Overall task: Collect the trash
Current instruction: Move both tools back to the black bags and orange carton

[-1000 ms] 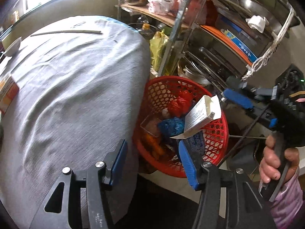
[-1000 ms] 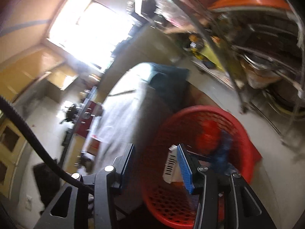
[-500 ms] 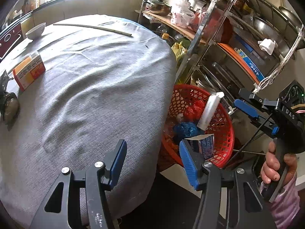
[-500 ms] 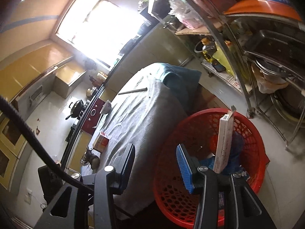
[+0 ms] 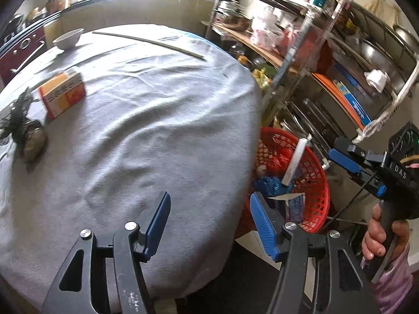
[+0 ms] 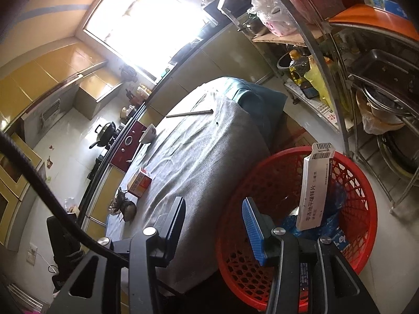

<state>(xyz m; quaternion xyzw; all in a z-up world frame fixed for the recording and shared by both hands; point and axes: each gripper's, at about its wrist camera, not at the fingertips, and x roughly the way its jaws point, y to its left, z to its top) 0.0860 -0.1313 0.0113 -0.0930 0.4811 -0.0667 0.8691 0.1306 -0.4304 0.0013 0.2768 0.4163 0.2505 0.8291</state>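
Trash still to be collected is seen on the left of the grey tablecloth (image 5: 146, 120): a dark leafy scrap (image 5: 26, 136) and an orange box (image 5: 62, 92); a white bowl (image 5: 68, 36) and a long thin stick (image 5: 146, 41) lie farther back. The left gripper (image 5: 208, 222) is held released over the cloth edge, its jaws just widened, nothing between them. In the red basket (image 6: 361, 204), beside the table, a white carton (image 6: 314, 191) and blue bag (image 5: 269, 184) are already dropped. The right gripper (image 6: 213, 229) is also empty, jaws apart
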